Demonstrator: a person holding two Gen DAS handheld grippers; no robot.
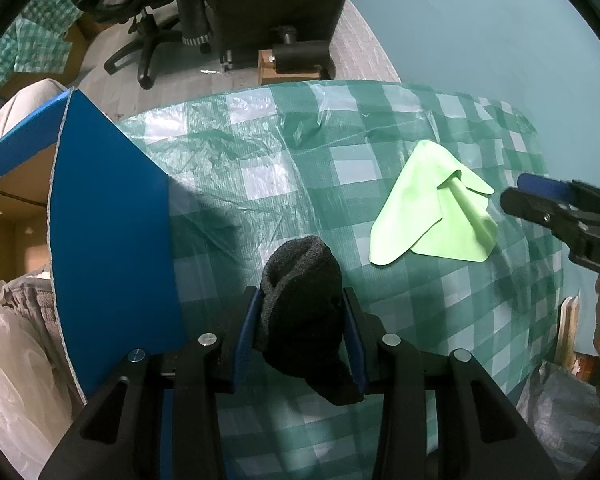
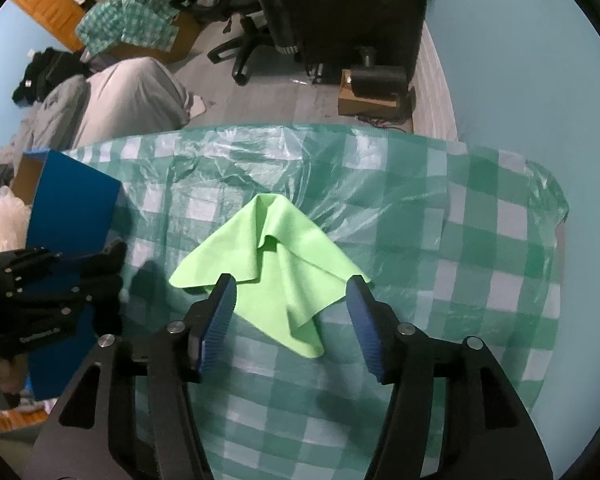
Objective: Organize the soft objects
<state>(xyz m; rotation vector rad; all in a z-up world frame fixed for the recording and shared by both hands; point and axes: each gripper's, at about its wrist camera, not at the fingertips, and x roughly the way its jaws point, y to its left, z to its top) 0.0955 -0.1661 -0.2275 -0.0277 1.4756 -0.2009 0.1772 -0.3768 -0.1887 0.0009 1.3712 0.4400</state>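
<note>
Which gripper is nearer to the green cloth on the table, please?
The right gripper: its open jaws straddle the green cloth from just above. The left gripper, shut on a black sock, sits off to the cloth's side, near the blue box.

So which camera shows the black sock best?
The left wrist view. There the black sock fills the middle, squeezed in the left claw. In the right wrist view that claw sits at the left edge, and the sock blends into its dark parts, so I can't pick it out.
</note>
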